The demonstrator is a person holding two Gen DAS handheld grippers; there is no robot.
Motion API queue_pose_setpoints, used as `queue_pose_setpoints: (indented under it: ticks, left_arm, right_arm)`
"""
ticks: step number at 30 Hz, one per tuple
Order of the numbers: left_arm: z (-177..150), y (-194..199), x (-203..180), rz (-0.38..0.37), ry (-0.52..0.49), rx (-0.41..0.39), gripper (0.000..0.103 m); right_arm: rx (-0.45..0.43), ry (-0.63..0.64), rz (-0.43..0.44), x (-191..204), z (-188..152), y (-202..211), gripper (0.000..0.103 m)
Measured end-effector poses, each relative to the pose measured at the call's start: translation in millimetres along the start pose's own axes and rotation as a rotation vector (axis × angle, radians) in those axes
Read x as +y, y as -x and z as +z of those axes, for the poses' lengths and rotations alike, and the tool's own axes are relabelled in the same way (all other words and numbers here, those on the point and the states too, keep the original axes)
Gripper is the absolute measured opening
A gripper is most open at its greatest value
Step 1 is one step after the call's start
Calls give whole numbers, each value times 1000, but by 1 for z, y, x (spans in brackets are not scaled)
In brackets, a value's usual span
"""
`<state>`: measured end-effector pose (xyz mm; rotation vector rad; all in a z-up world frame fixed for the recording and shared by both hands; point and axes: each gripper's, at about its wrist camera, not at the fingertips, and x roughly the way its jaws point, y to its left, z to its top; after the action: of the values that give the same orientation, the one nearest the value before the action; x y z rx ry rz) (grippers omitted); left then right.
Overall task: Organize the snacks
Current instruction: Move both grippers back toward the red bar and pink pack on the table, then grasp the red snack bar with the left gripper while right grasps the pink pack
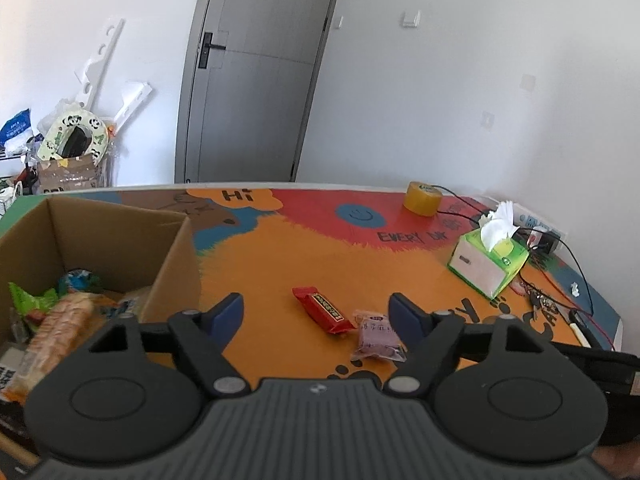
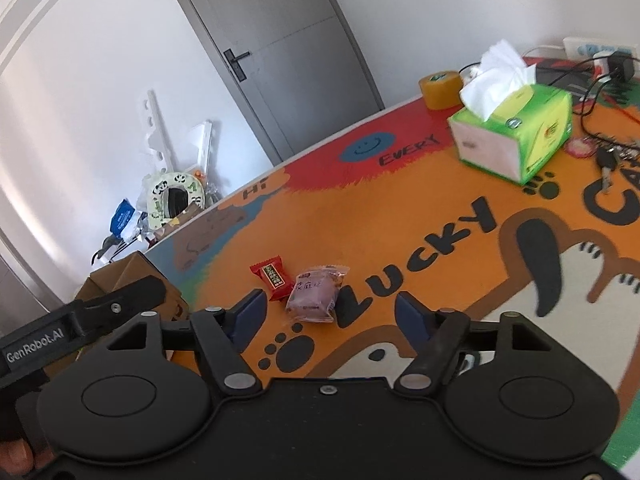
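Between the spread fingers of the right tongs (image 2: 328, 316) lies the pink snack packet (image 2: 316, 294), just ahead of the tips and a little toward the left finger. These tongs are wide apart and hold nothing. The packet is squarish, its slightly longer side running roughly along the line of the fingers, so a close across it looks workable.

Touching or nearly touching its far left corner is the red snack bar (image 2: 272, 278), whose long axis slants away and to the left; its near end sits close to the left fingertip (image 2: 250, 312) and could be nudged by a closing grip.

The left tongs (image 1: 316, 314) are likewise spread and empty. In their view the red snack bar (image 1: 324, 310) lies between the fingers, slanting from upper left to lower right, and the pink snack packet (image 1: 378, 336) rests against the inner side of the right finger. The right tongs seem better lined up on the pink packet, the left on the red bar.

Left of both sits the open cardboard box (image 1: 172, 248), already holding several wrapped snacks; its near wall stands between the loose snacks and its inside, so a carried item probably has to be lifted over that wall.

The tabletop (image 2: 400, 208) around the two snacks is bare. The tissue box (image 2: 516, 132), tape roll (image 2: 440, 90) and cables (image 2: 592, 80) stand well apart, toward the far right.
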<state>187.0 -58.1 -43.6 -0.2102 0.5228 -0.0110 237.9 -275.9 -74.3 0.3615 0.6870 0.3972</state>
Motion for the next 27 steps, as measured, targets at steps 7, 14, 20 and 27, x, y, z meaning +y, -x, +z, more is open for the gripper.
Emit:
queue_pose_setpoints:
  ticks: [7, 14, 20, 27]
  left_arm:
    - [-1, -21, 4, 14, 36, 25, 69]
    - [3, -36, 9, 61, 58, 37, 62]
    - [2, -46, 8, 85, 63, 52, 61]
    - [0, -64, -5, 84, 42, 80, 62]
  right_arm:
    - [38, 23, -1, 7, 4, -30, 66]
    - [59, 30, 13, 11, 6, -54, 64]
    - [106, 58, 8, 13, 2, -74, 41]
    - [88, 45, 6, -7, 7, -68, 31]
